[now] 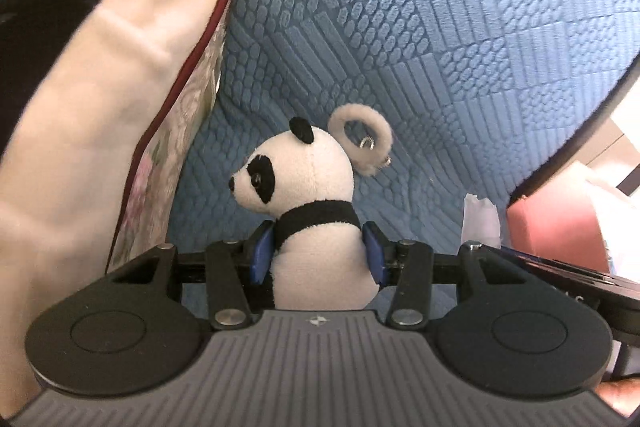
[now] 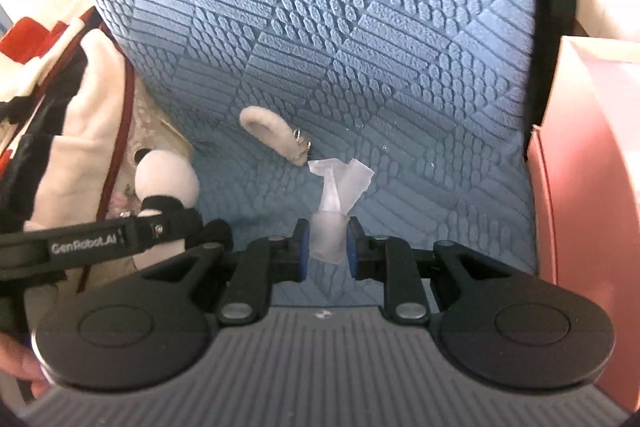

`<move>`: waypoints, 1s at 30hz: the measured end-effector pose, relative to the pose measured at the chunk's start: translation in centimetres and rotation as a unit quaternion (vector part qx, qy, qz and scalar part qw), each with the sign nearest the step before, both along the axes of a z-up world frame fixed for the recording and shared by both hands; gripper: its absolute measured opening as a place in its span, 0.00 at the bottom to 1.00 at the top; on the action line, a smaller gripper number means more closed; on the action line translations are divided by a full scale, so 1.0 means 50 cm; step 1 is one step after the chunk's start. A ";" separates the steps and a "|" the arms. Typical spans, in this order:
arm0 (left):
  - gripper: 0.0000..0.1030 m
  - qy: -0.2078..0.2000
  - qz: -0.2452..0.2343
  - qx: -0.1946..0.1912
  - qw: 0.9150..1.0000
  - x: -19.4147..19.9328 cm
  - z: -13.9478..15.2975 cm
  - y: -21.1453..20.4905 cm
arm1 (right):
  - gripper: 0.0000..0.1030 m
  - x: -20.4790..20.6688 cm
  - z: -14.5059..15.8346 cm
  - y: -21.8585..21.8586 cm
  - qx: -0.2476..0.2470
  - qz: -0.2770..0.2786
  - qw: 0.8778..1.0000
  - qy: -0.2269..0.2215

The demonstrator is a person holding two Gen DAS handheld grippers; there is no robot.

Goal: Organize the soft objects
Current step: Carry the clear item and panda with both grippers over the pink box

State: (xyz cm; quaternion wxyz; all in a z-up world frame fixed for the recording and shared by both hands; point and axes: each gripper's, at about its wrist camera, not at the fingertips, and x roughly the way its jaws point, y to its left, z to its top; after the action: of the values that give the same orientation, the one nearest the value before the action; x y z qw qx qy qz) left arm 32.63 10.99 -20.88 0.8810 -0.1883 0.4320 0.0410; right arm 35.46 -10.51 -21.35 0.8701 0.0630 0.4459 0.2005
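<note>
Panda plush [image 1: 316, 227] clamped in left jaws; right jaws pinch tissue [image 2: 334, 211] beside pink box [image 2: 592, 167].

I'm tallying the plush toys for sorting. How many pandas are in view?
1. The panda is clamped at its body between the left gripper pads, over the blue textured cushion. Others may be hidden behind the pile at left.
</note>
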 end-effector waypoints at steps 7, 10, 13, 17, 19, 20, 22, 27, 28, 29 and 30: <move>0.52 -0.006 -0.002 0.013 1.000 -0.098 0.005 -0.038 | 0.22 -0.063 0.004 -0.008 -0.012 -0.010 1.000 -0.015; 0.52 -0.008 0.002 0.008 1.000 -0.134 0.011 -0.042 | 0.22 -0.086 0.005 -0.015 -0.017 -0.012 1.000 -0.023; 0.52 -0.009 -0.004 0.001 1.000 -0.154 0.011 -0.051 | 0.22 -0.109 0.008 -0.027 -0.022 -0.017 0.999 -0.029; 0.52 -0.016 -0.016 -0.001 1.000 -0.178 0.008 -0.074 | 0.22 -0.147 0.005 -0.046 -0.025 -0.022 0.999 -0.027; 0.52 -0.018 -0.017 -0.002 1.000 -0.191 0.008 -0.083 | 0.22 -0.167 0.003 -0.050 -0.029 -0.023 0.999 -0.027; 0.52 -0.019 -0.019 -0.003 1.000 -0.201 0.009 -0.088 | 0.22 -0.177 0.002 -0.055 -0.030 -0.022 0.999 -0.028; 0.52 -0.023 -0.021 -0.002 1.000 -0.217 0.011 -0.098 | 0.22 -0.198 0.002 -0.062 -0.031 -0.022 0.999 -0.028; 0.52 -0.030 -0.022 -0.015 0.999 -0.250 0.011 -0.115 | 0.22 -0.244 0.000 -0.075 -0.034 -0.022 0.999 -0.029; 0.52 -0.030 -0.025 -0.015 0.999 -0.254 0.012 -0.120 | 0.22 -0.253 -0.002 -0.077 -0.034 -0.021 0.999 -0.028; 0.52 -0.031 -0.028 -0.015 0.999 -0.258 0.013 -0.124 | 0.22 -0.260 -0.003 -0.079 -0.036 -0.020 0.999 -0.027; 0.52 -0.033 -0.029 -0.016 0.999 -0.262 0.014 -0.128 | 0.22 -0.267 -0.004 -0.079 -0.037 -0.019 0.999 -0.027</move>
State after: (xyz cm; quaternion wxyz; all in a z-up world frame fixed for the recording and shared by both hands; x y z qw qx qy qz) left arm 19.55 4.61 -20.19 0.8925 -0.1905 0.4089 0.0020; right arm 22.08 -14.46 -21.53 0.8872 0.0340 0.4281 0.1685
